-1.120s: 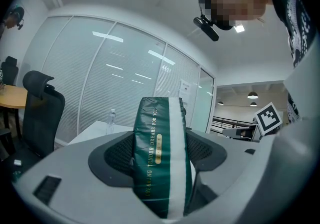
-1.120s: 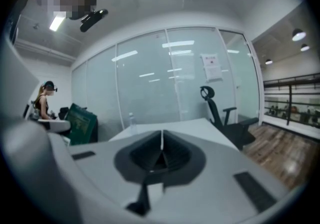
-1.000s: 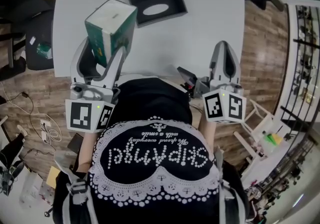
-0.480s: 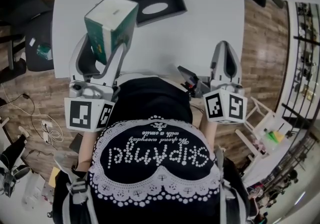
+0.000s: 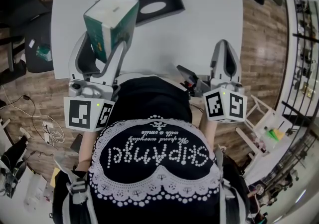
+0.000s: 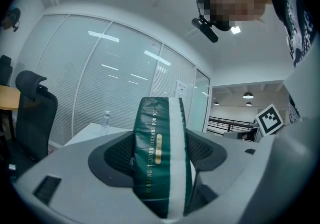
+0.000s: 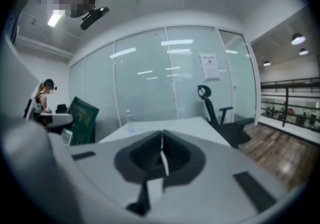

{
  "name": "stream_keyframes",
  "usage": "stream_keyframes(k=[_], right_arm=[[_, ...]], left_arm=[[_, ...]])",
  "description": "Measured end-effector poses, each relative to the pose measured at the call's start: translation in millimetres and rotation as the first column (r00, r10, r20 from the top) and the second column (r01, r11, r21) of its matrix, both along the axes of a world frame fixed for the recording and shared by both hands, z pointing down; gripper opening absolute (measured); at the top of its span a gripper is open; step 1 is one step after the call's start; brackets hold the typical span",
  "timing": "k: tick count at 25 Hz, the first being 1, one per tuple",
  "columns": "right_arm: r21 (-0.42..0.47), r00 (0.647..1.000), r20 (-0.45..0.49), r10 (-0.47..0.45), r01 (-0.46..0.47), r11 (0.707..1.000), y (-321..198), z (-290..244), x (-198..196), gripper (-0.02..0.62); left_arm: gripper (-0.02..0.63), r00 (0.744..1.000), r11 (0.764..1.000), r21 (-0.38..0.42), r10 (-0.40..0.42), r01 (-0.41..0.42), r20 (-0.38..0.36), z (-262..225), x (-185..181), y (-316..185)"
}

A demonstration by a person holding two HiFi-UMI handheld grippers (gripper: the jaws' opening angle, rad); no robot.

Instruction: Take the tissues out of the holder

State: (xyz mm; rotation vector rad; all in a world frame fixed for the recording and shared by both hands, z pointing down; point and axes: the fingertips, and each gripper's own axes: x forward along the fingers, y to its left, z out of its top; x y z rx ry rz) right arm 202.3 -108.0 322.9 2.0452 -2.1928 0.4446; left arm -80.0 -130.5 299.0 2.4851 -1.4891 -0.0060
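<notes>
A green and white pack of tissues is held up above the near edge of the white table, clamped between the jaws of my left gripper. In the left gripper view the pack fills the gap between the two dark pads and stands upright. The black tissue holder lies on the table beyond the pack, its oval slot facing up. My right gripper hangs at the table's near right edge, its jaws shut with nothing between them. The pack also shows at the left of the right gripper view.
A black office chair stands left of the table, another chair by the glass wall. A water bottle stands at the table's far end. Cables lie on the wood floor at left. White shelving stands right.
The left gripper has lifted the tissue pack slightly up and away from me. The right gripper has stayed in place.
</notes>
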Motion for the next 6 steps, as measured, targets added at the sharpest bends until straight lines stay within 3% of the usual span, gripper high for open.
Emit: stream_keyframes(k=[6], right_arm=[[0.005,1.000,0.001,0.000,0.000,1.000,-1.4,-1.6,-1.1,0.034]], left_arm=[[0.337,1.000,1.000,-0.003,0.001,-0.001,0.001,0.8,-0.5,-1.4]])
